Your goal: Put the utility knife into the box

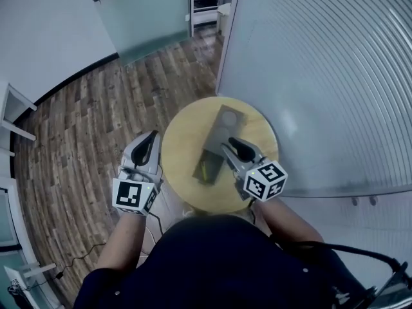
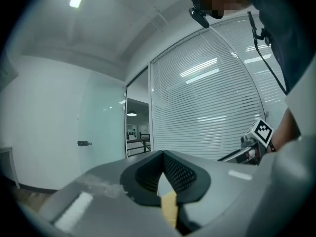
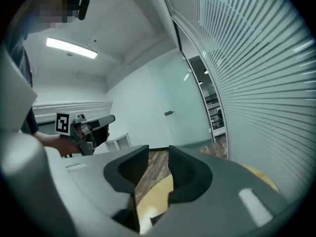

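A small round wooden table point(image 1: 180, 153) carries an open grey box point(image 1: 214, 152), its lid point(image 1: 229, 121) lying flat behind it. Inside the box lies the utility knife point(image 1: 205, 170), dark with a yellow streak. My right gripper point(image 1: 230, 143) hovers over the box's right side, and the right gripper view shows it point(image 3: 158, 154) open, with only the table top point(image 3: 153, 201) in the gap. My left gripper point(image 1: 153, 136) hangs beyond the table's left edge over the floor. Its pads point(image 2: 163, 154) meet at the tips with nothing held.
A ribbed glass wall with blinds point(image 1: 322, 76) stands close behind and to the right of the table. Wood plank floor point(image 1: 96, 108) spreads to the left, with white shelving point(image 1: 13, 114) at the far left and a cable point(image 1: 77, 259) on the floor.
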### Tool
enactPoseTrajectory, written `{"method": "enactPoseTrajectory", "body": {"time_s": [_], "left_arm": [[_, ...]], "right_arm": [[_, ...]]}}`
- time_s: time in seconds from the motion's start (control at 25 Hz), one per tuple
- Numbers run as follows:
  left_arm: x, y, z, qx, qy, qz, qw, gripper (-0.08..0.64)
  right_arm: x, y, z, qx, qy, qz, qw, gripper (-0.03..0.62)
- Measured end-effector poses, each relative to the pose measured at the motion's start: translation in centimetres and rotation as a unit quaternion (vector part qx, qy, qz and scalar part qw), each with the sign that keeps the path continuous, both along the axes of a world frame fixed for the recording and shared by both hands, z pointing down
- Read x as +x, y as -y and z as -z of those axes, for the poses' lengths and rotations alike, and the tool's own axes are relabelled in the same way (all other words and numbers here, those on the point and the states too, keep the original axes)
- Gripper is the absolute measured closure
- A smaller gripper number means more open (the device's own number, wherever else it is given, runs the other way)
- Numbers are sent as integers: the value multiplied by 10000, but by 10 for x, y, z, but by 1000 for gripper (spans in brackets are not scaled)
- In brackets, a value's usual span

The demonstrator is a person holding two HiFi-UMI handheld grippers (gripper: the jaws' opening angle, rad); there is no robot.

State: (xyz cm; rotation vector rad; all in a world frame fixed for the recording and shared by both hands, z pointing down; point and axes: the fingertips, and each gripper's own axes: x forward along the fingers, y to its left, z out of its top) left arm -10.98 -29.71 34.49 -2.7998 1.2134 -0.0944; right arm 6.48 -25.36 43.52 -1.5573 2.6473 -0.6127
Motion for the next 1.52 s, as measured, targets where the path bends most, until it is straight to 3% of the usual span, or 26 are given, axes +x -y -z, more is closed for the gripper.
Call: {"method": "enactPoseTrajectory", "body": {"time_s": [0.12,0.32,0.52,0.8,1.52], "left_arm": [[-3,3,14,169,-22,31,9999,557],[10,6,34,307,-44,-60,9995,557],[27,0,38,406,26,-304,9987,557],[33,7,54,544,-36,-355,9979,557],[37,13,45,422,-43,-348,9985,557]], "right_arm": [[10,-2,12,181,8,-129,9998,472],[28,-5,48,600,113,-318,9976,581],[33,-21,64,957,-64,-172,9952,584],[43,-13,80,1105,-99,-402,9930,584],[49,-4,74,1008,-44,-498,9937,584]]}}
